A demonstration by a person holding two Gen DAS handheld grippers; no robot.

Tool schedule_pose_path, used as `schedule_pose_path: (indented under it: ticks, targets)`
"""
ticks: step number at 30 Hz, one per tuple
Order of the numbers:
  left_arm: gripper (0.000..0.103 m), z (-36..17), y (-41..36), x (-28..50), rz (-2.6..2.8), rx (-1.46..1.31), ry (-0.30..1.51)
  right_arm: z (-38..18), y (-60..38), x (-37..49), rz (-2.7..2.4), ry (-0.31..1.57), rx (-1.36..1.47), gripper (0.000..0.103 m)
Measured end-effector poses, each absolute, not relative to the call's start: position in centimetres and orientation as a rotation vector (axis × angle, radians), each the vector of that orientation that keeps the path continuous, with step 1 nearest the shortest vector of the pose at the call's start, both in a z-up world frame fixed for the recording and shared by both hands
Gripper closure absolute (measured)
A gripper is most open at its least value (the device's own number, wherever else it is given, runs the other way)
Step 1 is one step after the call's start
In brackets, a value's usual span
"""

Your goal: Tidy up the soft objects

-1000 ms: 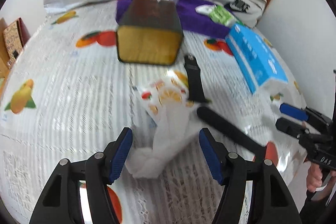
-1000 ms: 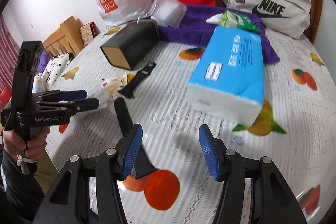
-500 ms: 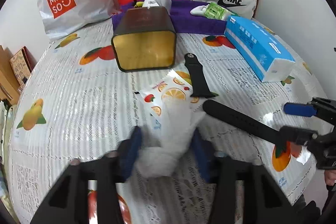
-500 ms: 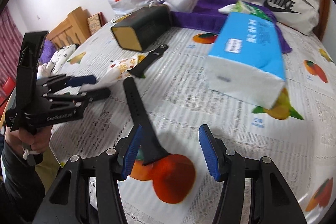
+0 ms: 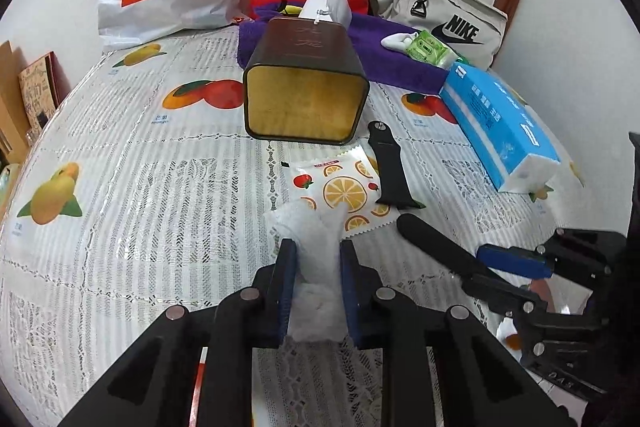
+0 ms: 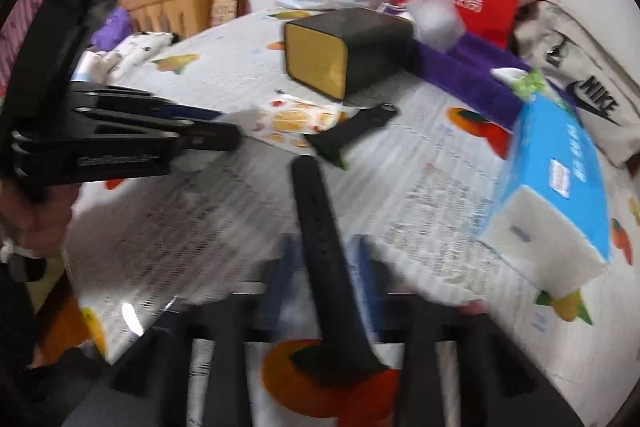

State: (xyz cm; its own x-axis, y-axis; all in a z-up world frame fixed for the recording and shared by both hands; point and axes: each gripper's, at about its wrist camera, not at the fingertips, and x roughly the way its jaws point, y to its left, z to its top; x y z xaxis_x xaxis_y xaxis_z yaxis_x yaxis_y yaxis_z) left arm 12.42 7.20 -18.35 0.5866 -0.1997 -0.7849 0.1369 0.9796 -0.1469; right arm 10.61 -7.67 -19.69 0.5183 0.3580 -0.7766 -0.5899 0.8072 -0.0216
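Both tongs have just closed: left tongs (image 5: 318,261) now pinch the white wipe (image 5: 316,247), right tongs (image 6: 324,267) clamp the black watch strap (image 6: 320,239); both seem ready for lifting off the table (image 5: 140,187)

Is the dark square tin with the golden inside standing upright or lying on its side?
On its side. The dark square tin lies on the fruit-print tablecloth, its open mouth facing the left wrist camera, golden interior visible.

My right claw (image 6: 324,267) has just been closing and its blurred blue pads now flank the long black strap (image 6: 320,239) on the worktop (image 6: 432,187). At left, my left claw (image 6: 212,127) reaches toward the fruit-print packet (image 6: 292,121). The blue tissue pack (image 6: 556,183) lies at right.
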Motion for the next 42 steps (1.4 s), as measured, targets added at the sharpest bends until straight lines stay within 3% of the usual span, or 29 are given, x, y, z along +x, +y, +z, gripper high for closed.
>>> schedule_pose_path:
  ticks: [13, 19, 42]
  targets:
    - [0.081, -18.4, 7.0, 11.9, -0.156, -0.141, 0.91, -19.6, -16.2, 9.9, 0.333, 0.946, -0.093, 0.082]
    - [0.08, -18.4, 5.9, 11.7, -0.153, -0.129, 0.919, -19.7, -15.7, 9.9, 0.377, 0.95, -0.179, 0.075]
    - [0.08, -18.6, 5.6, 10.8, -0.128, -0.16, 0.874, -20.2, -16.6, 9.7, 0.453, 0.878, -0.138, 0.077]
